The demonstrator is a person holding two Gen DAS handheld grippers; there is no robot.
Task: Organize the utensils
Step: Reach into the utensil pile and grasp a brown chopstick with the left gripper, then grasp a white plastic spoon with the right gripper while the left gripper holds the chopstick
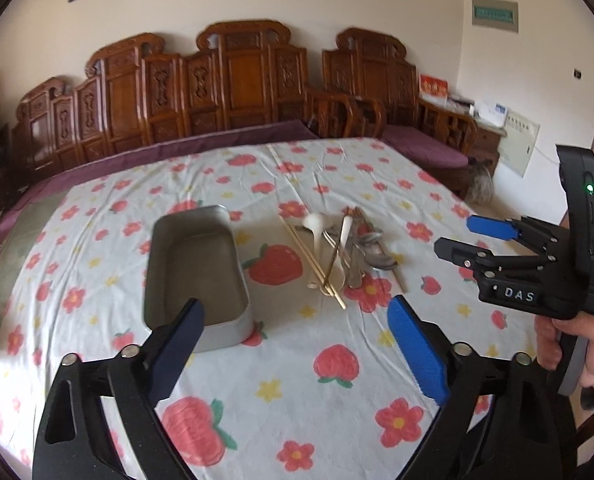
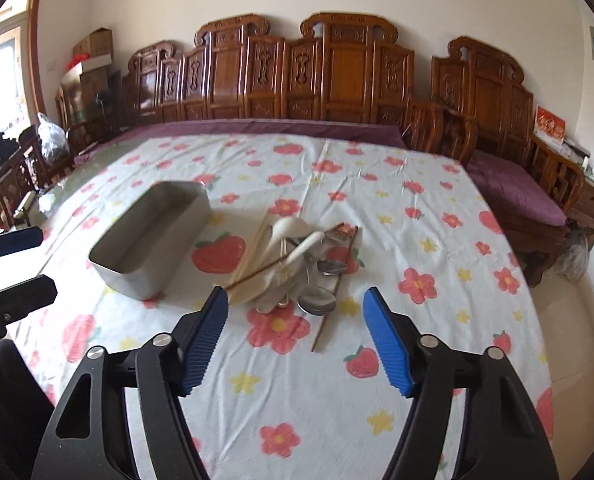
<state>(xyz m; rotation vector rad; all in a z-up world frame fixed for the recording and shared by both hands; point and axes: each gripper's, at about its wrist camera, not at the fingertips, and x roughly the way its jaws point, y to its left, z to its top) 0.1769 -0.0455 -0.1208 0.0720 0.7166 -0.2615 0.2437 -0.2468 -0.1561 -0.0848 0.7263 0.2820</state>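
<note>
A pile of utensils (image 1: 343,254) lies on the flowered tablecloth: chopsticks, white ceramic spoons and metal spoons. It also shows in the right wrist view (image 2: 297,268). An empty grey metal tray (image 1: 195,268) sits left of the pile, and shows too in the right wrist view (image 2: 153,236). My left gripper (image 1: 297,344) is open and empty, above the cloth just in front of the tray and pile. My right gripper (image 2: 295,334) is open and empty, close in front of the pile; it appears in the left wrist view (image 1: 459,236) to the pile's right.
The table (image 1: 297,400) is covered by a white cloth with strawberries and flowers. Carved wooden chairs (image 2: 337,76) stand along the far side. A purple-cushioned bench (image 2: 513,188) is at the right, past the table edge. Boxes and bags (image 2: 85,64) sit at the far left.
</note>
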